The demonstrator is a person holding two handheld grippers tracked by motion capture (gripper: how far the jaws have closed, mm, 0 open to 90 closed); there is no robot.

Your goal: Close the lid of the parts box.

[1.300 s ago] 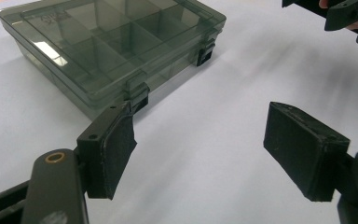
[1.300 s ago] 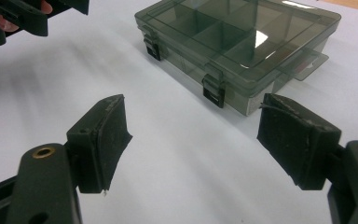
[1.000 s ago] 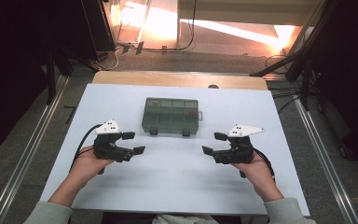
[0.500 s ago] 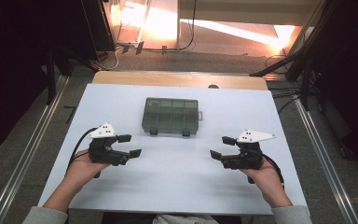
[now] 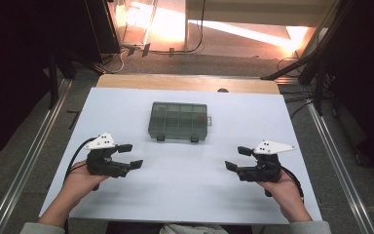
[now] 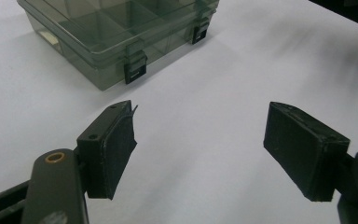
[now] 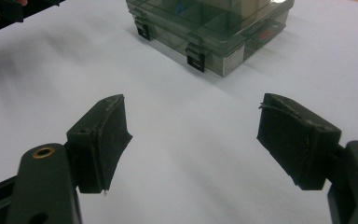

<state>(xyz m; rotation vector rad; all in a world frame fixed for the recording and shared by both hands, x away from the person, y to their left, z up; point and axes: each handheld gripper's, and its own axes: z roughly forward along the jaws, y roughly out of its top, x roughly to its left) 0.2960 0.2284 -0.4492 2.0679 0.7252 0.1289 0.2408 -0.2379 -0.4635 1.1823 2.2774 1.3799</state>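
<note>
A smoky clear plastic compartment box (image 5: 179,121) lies shut in the middle of the white table (image 5: 185,195), two black latches on its near side. My left gripper (image 5: 130,156) rests low at the near left, open and empty, pointing right. My right gripper (image 5: 238,158) sits at the near right, open and empty, pointing left. In the left gripper view the box (image 6: 116,35) is ahead at the upper left, beyond the gripper (image 6: 200,147). In the right gripper view the box (image 7: 209,28) stands ahead at the top, past the gripper (image 7: 193,140).
Metal rails run along both sides of the table, and a wooden strip (image 5: 187,83) edges its far side. Cables lie on the floor behind. White tabletop stretches between the grippers and the box.
Both hands have drawn back toward the near edge and apart from each other. The jaws stay open; the box has not moved.
</note>
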